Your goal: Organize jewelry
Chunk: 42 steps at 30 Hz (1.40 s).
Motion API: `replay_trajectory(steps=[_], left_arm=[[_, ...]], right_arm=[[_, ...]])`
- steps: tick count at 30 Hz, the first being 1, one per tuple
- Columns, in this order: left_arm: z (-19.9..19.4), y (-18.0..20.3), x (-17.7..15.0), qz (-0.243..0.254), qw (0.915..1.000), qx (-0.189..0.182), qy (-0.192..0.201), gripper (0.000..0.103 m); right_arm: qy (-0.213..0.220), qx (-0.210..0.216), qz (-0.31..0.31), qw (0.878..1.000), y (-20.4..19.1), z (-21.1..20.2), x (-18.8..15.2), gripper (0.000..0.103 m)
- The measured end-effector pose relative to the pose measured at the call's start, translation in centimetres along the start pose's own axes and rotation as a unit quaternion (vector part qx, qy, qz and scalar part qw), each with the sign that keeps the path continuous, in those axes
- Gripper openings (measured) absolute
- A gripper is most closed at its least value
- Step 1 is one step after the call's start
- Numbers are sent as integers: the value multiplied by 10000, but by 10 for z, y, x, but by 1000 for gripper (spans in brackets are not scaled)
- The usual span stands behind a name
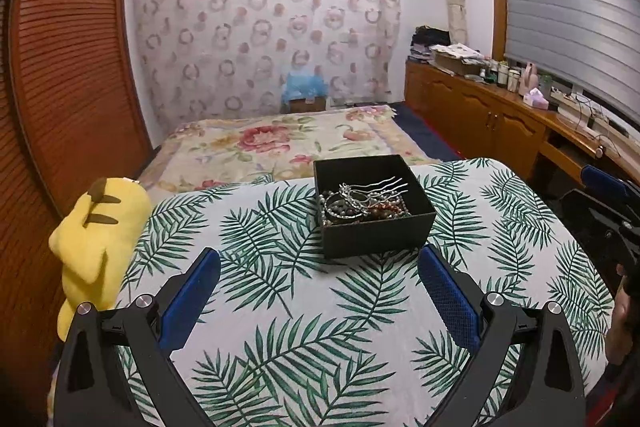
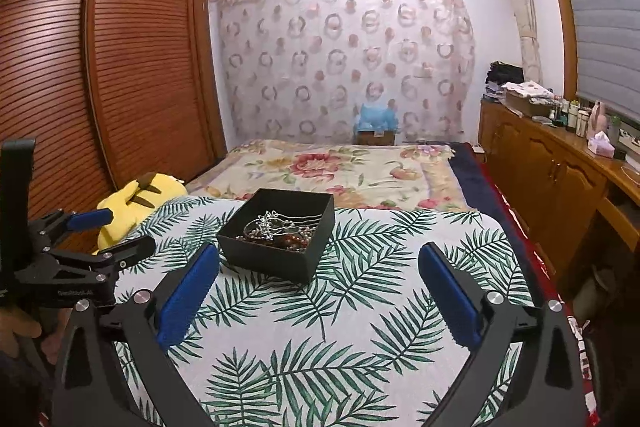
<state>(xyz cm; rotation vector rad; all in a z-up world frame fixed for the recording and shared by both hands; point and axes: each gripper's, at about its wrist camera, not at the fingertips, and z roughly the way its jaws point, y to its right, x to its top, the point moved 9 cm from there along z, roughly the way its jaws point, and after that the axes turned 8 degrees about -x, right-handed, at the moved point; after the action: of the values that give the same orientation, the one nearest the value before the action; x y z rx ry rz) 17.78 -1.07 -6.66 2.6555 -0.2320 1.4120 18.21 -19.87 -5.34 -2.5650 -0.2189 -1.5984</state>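
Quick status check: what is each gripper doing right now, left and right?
Left gripper: open, holding nothing, short of the black box.
Right gripper: open, holding nothing, also short of the box.

You had only one marking in view: pale lettering on the black body of the left gripper [image 2: 86,223], seen from the right wrist camera. It was too blurred to read with confidence. No other text, label, brand, number or sign was readable in either view.

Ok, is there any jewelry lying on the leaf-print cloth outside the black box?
No, the jewelry all sits inside the black box; the leaf-print cloth around it is bare.
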Motion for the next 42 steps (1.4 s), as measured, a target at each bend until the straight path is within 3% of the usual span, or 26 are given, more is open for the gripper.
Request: replay_trajectory(steps=[42], left_arm=[[-9, 8, 0, -100, 9997, -35, 204, 95]], right_arm=[[-34, 9, 108, 9999, -3, 3, -9, 100]])
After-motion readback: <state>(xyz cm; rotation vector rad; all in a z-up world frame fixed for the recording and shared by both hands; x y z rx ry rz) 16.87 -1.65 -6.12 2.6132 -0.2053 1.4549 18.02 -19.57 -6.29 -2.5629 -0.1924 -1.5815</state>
